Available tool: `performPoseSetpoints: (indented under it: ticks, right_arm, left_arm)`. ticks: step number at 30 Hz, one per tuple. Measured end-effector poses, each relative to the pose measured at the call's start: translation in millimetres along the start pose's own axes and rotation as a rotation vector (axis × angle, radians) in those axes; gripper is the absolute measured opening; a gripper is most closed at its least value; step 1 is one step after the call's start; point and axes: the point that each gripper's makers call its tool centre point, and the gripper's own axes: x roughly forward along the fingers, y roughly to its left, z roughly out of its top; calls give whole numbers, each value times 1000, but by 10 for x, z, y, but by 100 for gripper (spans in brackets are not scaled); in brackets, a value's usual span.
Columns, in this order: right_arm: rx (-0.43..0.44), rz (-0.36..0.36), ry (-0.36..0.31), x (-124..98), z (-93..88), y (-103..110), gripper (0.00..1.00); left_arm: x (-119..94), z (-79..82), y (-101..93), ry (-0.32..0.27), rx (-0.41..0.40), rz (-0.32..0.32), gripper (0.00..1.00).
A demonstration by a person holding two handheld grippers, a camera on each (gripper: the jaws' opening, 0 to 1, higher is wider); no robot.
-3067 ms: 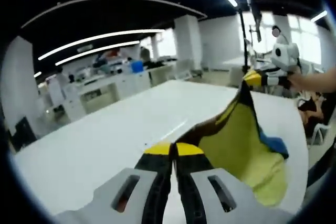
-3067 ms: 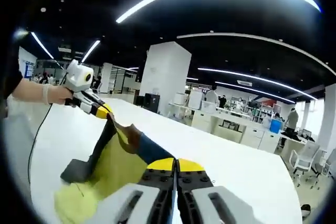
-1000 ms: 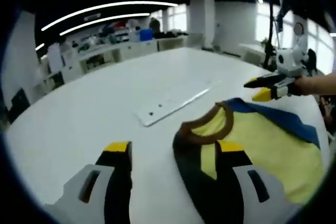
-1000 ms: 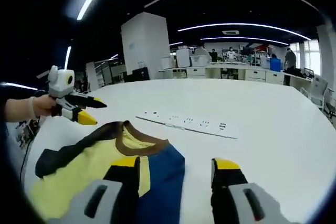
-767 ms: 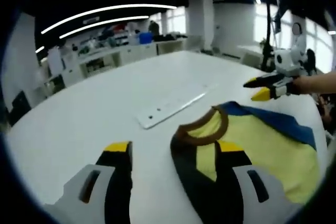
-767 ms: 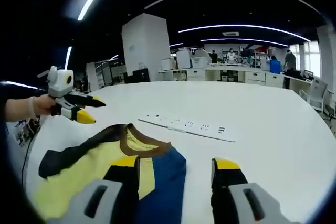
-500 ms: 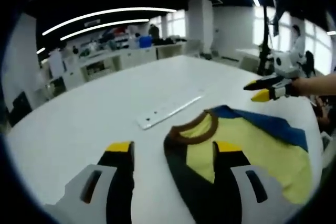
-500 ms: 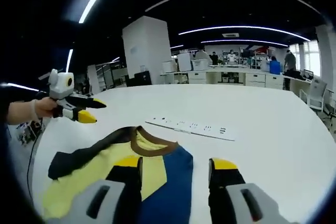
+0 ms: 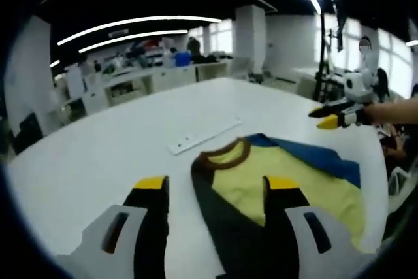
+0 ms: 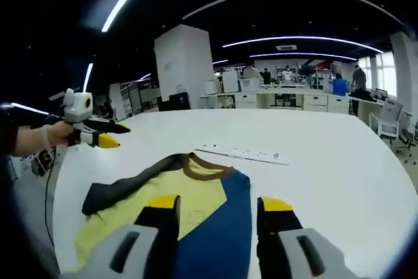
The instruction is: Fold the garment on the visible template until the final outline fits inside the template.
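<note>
A shirt (image 9: 261,173) lies flat on the white table (image 9: 98,155), with a yellow front, a brown collar (image 9: 225,153), a dark sleeve and a blue side. My left gripper (image 9: 215,187) hovers open just short of the dark shoulder, holding nothing. In the right gripper view the same shirt (image 10: 176,191) spreads ahead of my right gripper (image 10: 217,207), whose open jaws stand over the yellow and blue cloth. The right gripper (image 9: 323,117) is also in the left gripper view, past the shirt's blue edge, held in a hand. The left gripper (image 10: 112,133) hangs open beyond the dark sleeve (image 10: 121,187).
A flat white strip with small holes (image 9: 206,136) lies on the table just past the collar, strip (image 10: 251,153). Office desks (image 10: 300,99), a white column (image 10: 183,66) and people stand far behind. The table's rounded edge runs near the shirt's hem.
Both grippers, earlier shut on the lifted shirt, have opened and let it go. It now lies flat. Over the last second both views have drawn back a little from it.
</note>
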Motion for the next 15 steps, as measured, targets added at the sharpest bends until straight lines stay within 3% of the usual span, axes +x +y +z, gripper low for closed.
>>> performPoseSetpoints:
  ticks: [15]
  right_arm:
    - [48,-17,13,-496,-261,201,43]
  left_arm:
    - [-512,-258,-298,-19,-40,10,52]
